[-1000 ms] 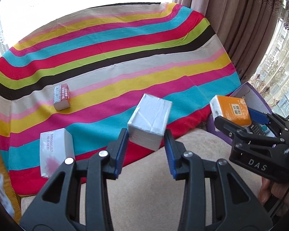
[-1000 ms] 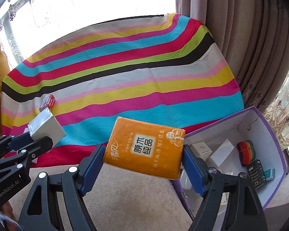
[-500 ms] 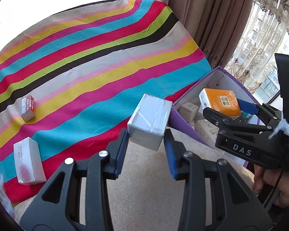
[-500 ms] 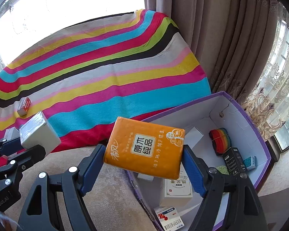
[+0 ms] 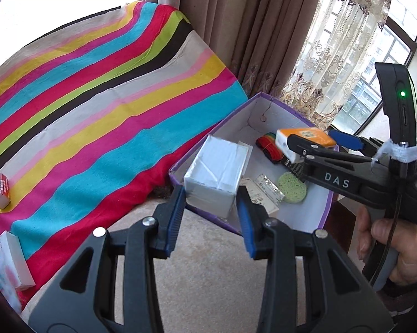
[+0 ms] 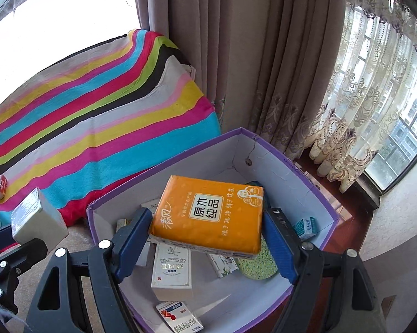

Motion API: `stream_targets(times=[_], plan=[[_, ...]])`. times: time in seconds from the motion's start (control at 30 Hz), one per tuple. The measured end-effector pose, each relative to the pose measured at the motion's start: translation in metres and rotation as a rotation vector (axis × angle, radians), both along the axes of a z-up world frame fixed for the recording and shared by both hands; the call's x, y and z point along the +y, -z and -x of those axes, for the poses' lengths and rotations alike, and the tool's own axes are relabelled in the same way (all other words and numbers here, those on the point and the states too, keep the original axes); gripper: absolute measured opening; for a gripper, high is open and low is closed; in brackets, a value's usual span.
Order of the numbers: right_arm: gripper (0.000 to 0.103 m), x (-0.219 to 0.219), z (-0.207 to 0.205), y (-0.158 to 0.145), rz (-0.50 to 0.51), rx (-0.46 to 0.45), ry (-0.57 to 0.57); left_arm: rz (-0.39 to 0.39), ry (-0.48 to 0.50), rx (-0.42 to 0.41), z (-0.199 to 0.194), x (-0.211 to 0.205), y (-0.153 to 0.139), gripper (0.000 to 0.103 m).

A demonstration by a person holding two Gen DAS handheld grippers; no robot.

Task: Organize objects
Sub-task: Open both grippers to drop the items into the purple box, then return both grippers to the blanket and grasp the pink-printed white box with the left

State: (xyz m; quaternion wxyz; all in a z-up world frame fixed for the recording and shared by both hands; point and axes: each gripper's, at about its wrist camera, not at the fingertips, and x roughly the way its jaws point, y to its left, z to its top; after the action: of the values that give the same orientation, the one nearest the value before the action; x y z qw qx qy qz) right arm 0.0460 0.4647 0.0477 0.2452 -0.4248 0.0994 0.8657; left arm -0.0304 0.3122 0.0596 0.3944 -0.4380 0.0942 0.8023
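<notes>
My left gripper (image 5: 211, 208) is shut on a white wrapped box (image 5: 215, 172) and holds it above the near left rim of the purple storage box (image 5: 178, 166). My right gripper (image 6: 208, 236) is shut on an orange tissue pack (image 6: 208, 216) and holds it over the inside of the purple box (image 6: 314, 191). The orange pack (image 5: 305, 137) and the right gripper also show in the left wrist view. The white box (image 6: 36, 222) also shows at the left of the right wrist view.
The purple box holds several small cartons, a green sponge (image 5: 291, 187) and a rainbow item (image 5: 269, 147). A small red box (image 5: 0, 191) and a white-pink pack (image 5: 12, 260) lie on the striped blanket (image 5: 111, 111). Curtains (image 6: 236, 55) hang behind.
Both grippers have swung right with their loads, from over the blanket's edge to the purple box. The orange pack is now over the box's inside; the white box is at its rim.
</notes>
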Motion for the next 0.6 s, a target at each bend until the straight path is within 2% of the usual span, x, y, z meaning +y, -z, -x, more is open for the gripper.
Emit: stream_targets(times=[0.03,0.07,0.13,0.23,0.37,0.6], plan=[[0.081,0.004,-0.002,-0.002,-0.005,0.001,0.012,-0.025,0.015,-0.003,0.0,0.005,-0.002,0.044],[0.084,0.008,-0.004,-0.004,-0.007,0.006,0.023,-0.043,0.031,-0.013,0.001,0.01,-0.002,0.059],[0.086,0.015,-0.008,-0.007,-0.003,0.023,0.05,-0.046,0.023,-0.034,0.003,0.013,-0.001,0.075],[0.087,0.016,-0.011,-0.012,0.009,0.047,0.052,-0.046,-0.002,-0.058,0.008,0.004,0.003,0.077],[0.087,0.004,-0.003,-0.01,0.045,0.048,0.013,-0.038,-0.082,-0.087,0.018,-0.023,0.007,0.077],[0.087,-0.05,0.024,-0.008,0.095,0.038,-0.119,-0.036,-0.273,-0.113,0.046,-0.092,0.013,0.077]])
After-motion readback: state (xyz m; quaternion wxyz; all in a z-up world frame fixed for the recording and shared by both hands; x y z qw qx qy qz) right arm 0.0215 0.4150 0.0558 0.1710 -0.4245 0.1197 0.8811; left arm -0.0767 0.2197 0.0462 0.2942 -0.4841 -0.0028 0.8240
